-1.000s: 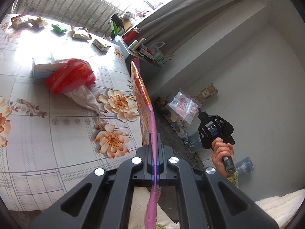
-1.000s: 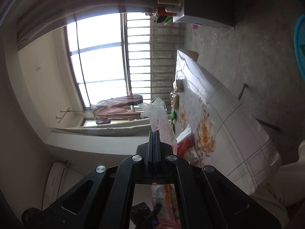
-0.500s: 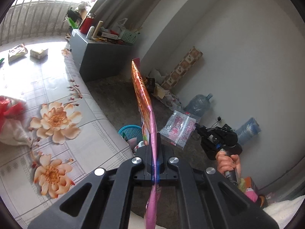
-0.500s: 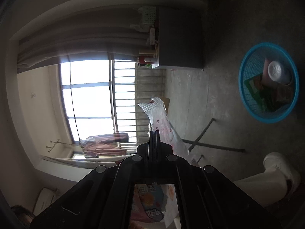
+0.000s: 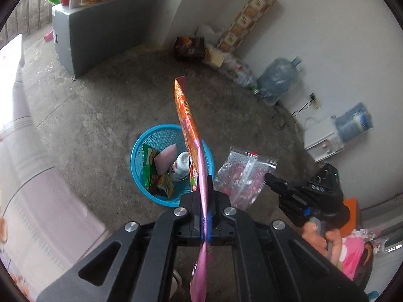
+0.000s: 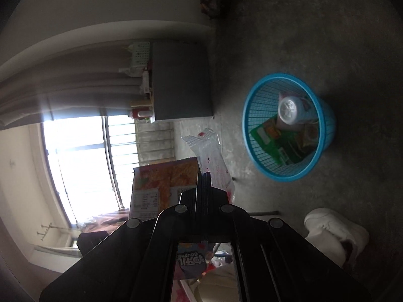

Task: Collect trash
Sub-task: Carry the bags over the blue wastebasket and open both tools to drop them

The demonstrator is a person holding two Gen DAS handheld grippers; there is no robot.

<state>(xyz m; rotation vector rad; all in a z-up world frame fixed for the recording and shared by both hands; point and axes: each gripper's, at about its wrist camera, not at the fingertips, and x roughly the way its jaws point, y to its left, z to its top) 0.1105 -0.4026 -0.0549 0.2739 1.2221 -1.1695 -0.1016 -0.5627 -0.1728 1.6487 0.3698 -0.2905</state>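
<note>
Little lettering can be read: Korean characters, seen upside down, are printed on a pink snack packet [image 6: 191,261] below the right gripper. A printed panel on the orange snack bag [image 6: 161,183] is too small to be made out.

1. The left wrist view looks steeply down along its gripper's fingers at the concrete floor [image 5: 105,115], high above the blue basket [image 5: 141,183]
2. The right wrist view is rolled sideways, window [image 6: 83,166] at left, floor at right, aimed shallower
3. Both share the basket [image 6: 325,115], grey cabinet [image 5: 100,37] [image 6: 181,80] and each other's held wrapper
</note>
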